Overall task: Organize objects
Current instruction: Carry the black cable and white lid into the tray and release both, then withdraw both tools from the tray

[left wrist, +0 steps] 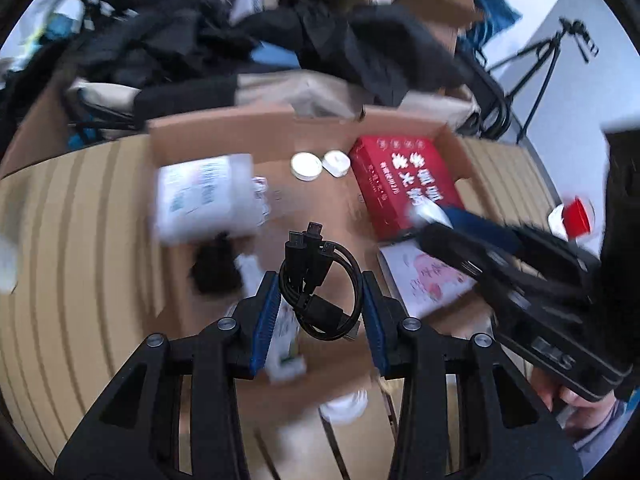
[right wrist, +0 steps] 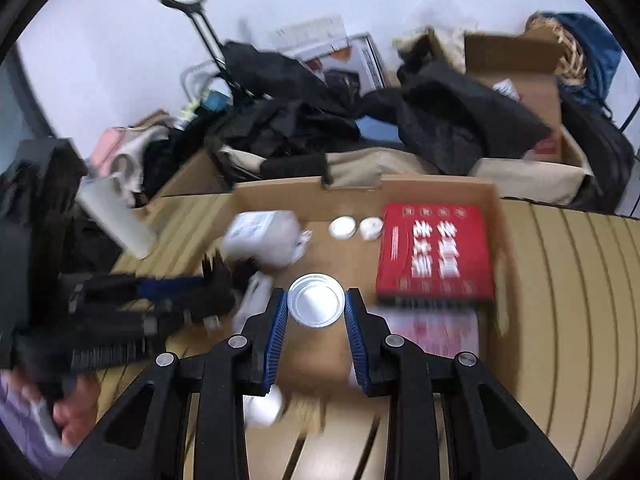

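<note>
My left gripper (left wrist: 320,292) is shut on a coiled black USB cable (left wrist: 316,280) and holds it above an open cardboard box (left wrist: 224,132). My right gripper (right wrist: 316,300) is shut on a round silver tin (right wrist: 316,300), also above the box (right wrist: 440,188). In the box lie a red flat carton (left wrist: 404,184), a white jar (left wrist: 200,196), a small silver lid (left wrist: 306,166) and a small white round case (left wrist: 336,163). The red carton (right wrist: 436,256), jar (right wrist: 264,236), lid (right wrist: 342,227) and case (right wrist: 370,228) also show in the right wrist view.
The box sits on a slatted wooden table (right wrist: 568,280). A pile of black clothes (right wrist: 304,116), bags and more cardboard boxes (right wrist: 520,68) lies behind it. A tripod (left wrist: 552,60) stands at the far right. A pink printed sheet (left wrist: 432,280) lies under the red carton.
</note>
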The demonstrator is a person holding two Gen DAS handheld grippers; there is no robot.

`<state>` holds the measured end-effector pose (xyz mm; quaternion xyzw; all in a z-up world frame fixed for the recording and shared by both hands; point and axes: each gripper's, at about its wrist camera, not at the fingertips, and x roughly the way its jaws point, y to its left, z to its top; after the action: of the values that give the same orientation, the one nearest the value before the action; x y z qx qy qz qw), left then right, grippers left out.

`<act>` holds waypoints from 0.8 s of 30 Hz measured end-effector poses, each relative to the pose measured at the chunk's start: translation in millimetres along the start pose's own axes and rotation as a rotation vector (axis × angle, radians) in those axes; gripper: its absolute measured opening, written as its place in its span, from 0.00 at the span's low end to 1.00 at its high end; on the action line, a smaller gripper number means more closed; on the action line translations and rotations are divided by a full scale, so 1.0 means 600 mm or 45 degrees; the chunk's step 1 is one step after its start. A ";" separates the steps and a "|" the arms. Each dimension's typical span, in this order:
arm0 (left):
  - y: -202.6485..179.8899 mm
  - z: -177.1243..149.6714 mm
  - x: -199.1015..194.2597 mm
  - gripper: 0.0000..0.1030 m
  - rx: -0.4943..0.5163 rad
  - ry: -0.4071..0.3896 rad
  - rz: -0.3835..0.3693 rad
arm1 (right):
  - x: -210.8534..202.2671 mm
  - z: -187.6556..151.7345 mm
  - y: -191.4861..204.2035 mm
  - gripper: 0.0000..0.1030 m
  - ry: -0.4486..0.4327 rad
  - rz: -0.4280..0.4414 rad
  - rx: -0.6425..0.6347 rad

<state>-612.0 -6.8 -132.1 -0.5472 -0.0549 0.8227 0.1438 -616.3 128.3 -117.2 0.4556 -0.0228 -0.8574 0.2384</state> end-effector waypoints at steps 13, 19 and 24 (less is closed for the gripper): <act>0.046 -0.043 -0.082 0.60 -0.037 -0.233 0.101 | 0.011 0.030 -0.037 0.73 -0.042 -0.011 0.149; 0.010 -0.198 -0.224 0.70 -0.001 -0.378 0.153 | -0.149 -0.066 0.026 0.73 -0.184 0.009 0.095; -0.027 -0.362 -0.258 0.70 -0.026 -0.369 0.206 | -0.220 -0.219 0.081 0.73 -0.237 0.097 0.069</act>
<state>-354.7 -51.7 -77.1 -0.4269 -0.0391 0.9013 0.0621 -431.3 165.2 -79.9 0.3792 -0.0852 -0.8853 0.2551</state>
